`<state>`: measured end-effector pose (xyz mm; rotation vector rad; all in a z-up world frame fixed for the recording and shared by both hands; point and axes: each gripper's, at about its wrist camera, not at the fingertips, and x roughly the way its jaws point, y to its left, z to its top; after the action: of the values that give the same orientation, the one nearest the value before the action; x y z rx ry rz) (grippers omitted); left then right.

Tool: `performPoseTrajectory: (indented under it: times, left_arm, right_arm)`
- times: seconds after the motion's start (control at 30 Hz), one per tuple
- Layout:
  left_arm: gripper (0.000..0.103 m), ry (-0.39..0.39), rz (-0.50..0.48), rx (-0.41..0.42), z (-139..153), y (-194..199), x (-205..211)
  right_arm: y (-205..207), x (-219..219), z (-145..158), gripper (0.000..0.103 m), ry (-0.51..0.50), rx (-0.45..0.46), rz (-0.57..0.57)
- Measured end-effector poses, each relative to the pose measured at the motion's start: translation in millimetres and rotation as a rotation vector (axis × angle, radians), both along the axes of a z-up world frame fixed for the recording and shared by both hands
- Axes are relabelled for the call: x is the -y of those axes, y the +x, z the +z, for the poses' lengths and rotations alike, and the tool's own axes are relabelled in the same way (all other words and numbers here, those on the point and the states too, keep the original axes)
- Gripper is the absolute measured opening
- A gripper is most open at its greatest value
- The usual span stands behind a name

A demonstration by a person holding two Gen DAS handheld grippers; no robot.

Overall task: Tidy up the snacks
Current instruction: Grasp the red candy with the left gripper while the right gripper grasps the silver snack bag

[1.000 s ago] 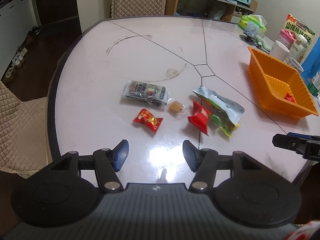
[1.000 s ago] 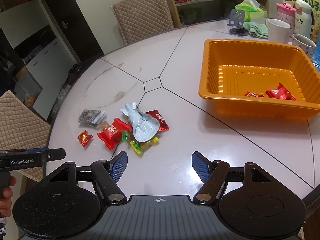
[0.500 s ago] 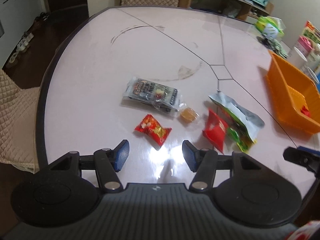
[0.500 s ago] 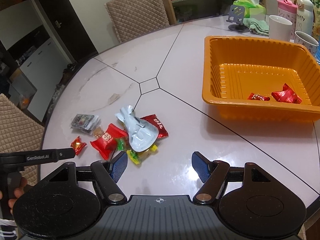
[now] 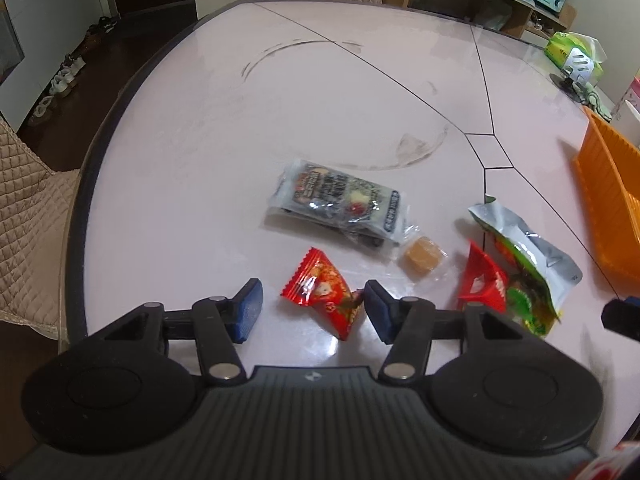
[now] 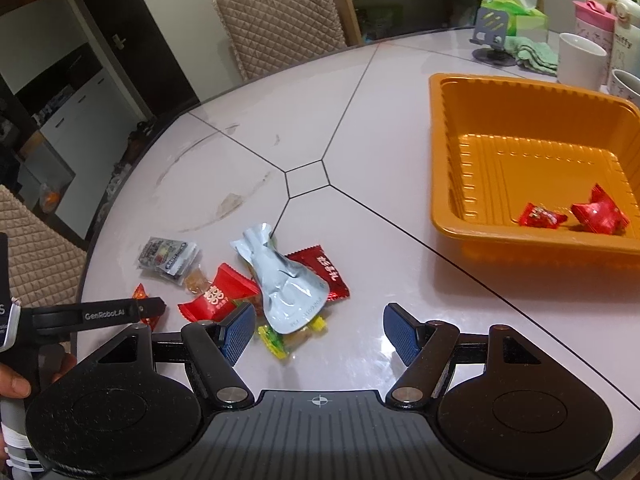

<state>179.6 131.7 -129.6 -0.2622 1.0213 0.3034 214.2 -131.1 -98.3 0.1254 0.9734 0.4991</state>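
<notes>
My left gripper (image 5: 313,311) is low over the table and open, with a small red candy packet (image 5: 320,290) lying between its blue pads. The right pad is at the packet's corner and does not squeeze it. Beyond lie a dark cookie packet (image 5: 340,196), a clear-wrapped caramel (image 5: 420,256), a red packet (image 5: 480,280) and a silver pouch (image 5: 528,248). My right gripper (image 6: 320,334) is open and empty just in front of the silver pouch (image 6: 284,284), above some yellow-green candies (image 6: 280,340). The orange tray (image 6: 448,168) at the right holds two red candies (image 6: 542,216).
Mugs (image 6: 580,60), a tissue box (image 6: 516,12), a green cloth and a phone stand (image 6: 492,32) crowd the table behind the tray. Quilted chairs (image 6: 280,16) stand at the far and left sides. The table's dark rim (image 5: 76,216) curves close on the left.
The left gripper has come forward and down, so the red candy packet now lies between its pads. The right gripper has drifted closer to the snack pile. Both jaws have kept their width.
</notes>
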Motion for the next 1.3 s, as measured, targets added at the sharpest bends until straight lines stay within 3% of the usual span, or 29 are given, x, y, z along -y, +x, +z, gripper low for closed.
performPoseTrajectory:
  times: [0.17,0.27,0.5,0.57,0.63,1.0,1.13,1.3]
  left_arm:
    - [0.054,-0.007,-0.015,0.000,0,-9,-10]
    - [0.047,-0.009,-0.017,0.007,2,-11,-13]
    - [0.043,0.002,-0.033,0.026,6,-2,-13]
    - [0.038,-0.001,-0.034,0.018,4,1,-13]
    - [0.023,-0.007,-0.034,0.010,2,2,-14]
    - [0.021,0.002,-0.027,0.015,5,-7,-17]
    - [0.021,0.002,-0.021,0.016,9,-8,-18]
    - [0.021,0.001,-0.016,0.017,12,-8,-19]
  right_arm:
    - [4,-7,-3,0.071,-0.001,-0.008,0.019]
    - [6,-10,-4,0.071,-0.003,-0.010,0.028]
    - [9,-14,-3,0.071,-0.004,0.000,0.044]
    - [11,-15,-4,0.071,-0.006,0.004,0.047]
    - [12,-16,-3,0.071,-0.012,0.010,0.053]
    - [19,-35,-6,0.070,-0.068,0.116,0.184]
    - [23,-46,-10,0.057,-0.089,0.158,0.273]
    - [31,-65,-17,0.050,-0.126,0.192,0.371]
